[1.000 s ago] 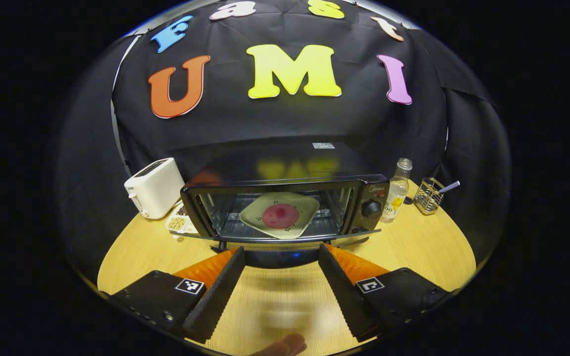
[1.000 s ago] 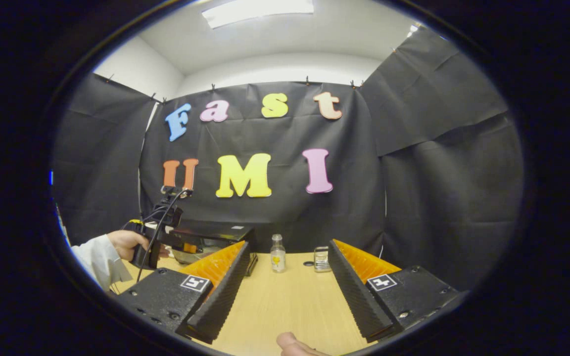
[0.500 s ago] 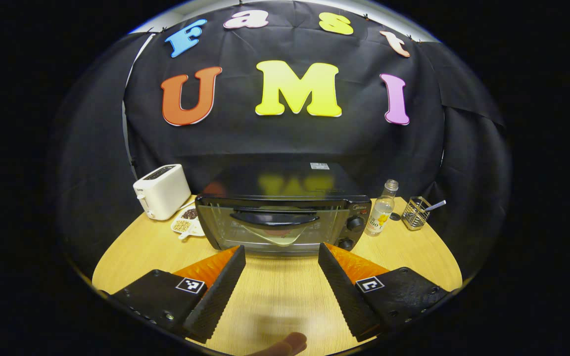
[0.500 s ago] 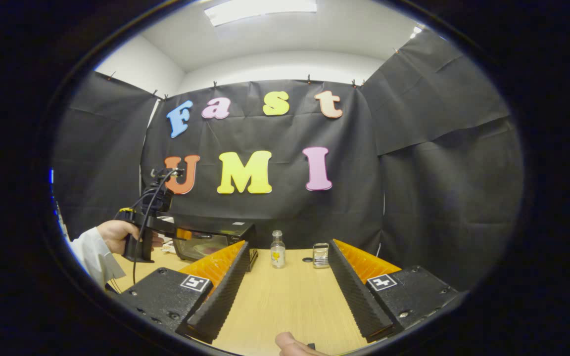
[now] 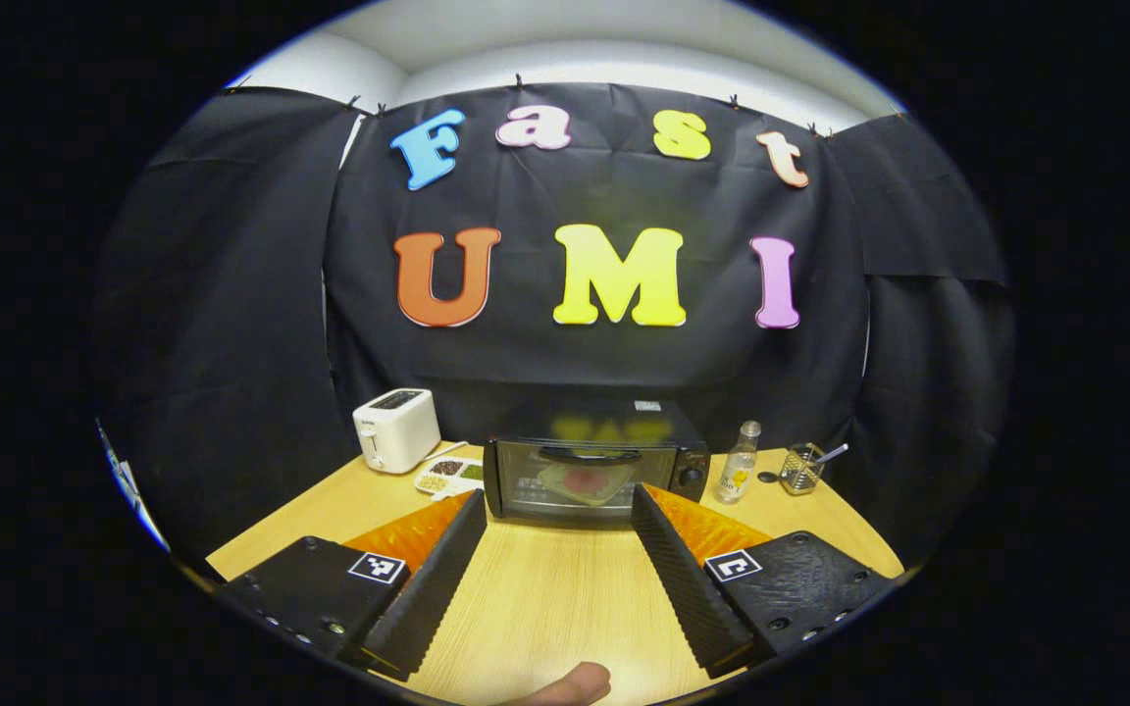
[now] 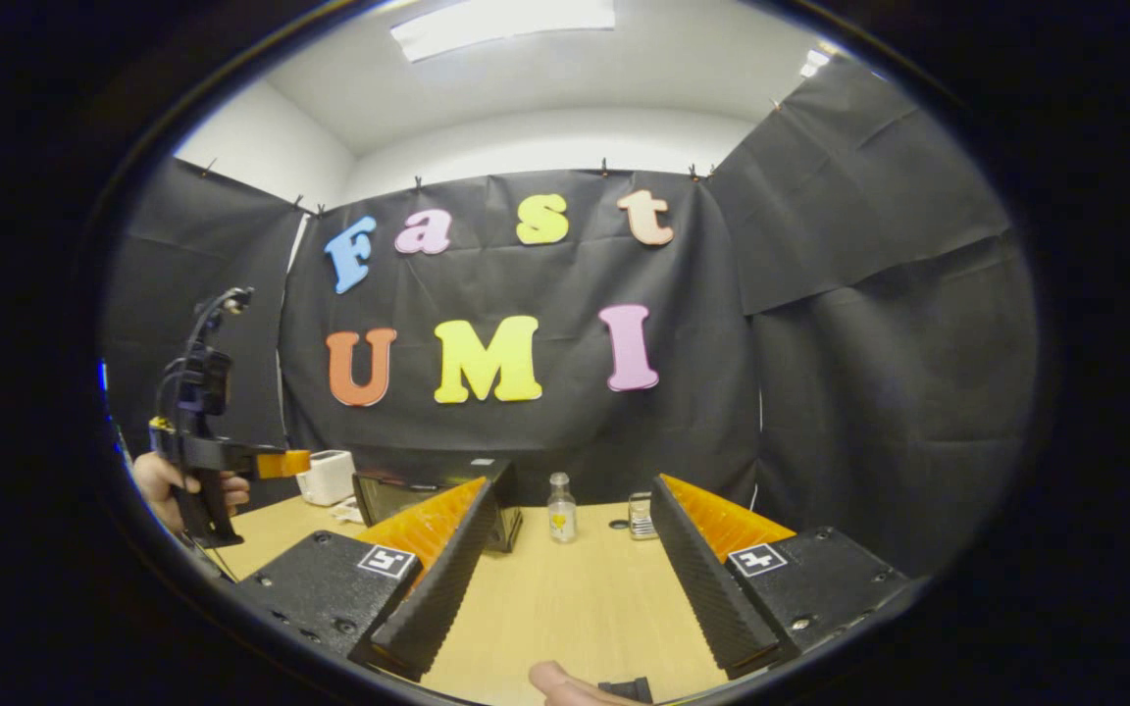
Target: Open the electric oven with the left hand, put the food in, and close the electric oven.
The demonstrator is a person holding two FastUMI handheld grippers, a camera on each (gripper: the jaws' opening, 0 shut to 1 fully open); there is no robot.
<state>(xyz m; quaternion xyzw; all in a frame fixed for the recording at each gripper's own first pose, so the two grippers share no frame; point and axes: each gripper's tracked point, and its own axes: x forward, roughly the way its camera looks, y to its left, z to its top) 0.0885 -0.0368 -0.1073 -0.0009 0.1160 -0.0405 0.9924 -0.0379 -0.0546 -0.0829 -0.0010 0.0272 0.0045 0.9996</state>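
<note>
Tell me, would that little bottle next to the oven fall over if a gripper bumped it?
Probably, yes. The bottle is tall and narrow on a small base, so a push near its neck would likely tip it. It looks like clear glass, so it may be slippery and could roll across the table.

Black oven [image 5: 594,471] shut; plated food [image 5: 583,479] inside.

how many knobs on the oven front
2: both on the oven panel's right side, upper knob above a lower knob partly hidden by the left gripper's finger.

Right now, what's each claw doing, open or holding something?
Left claw: open, holding nothing.
Right claw: open, holding nothing.
</note>
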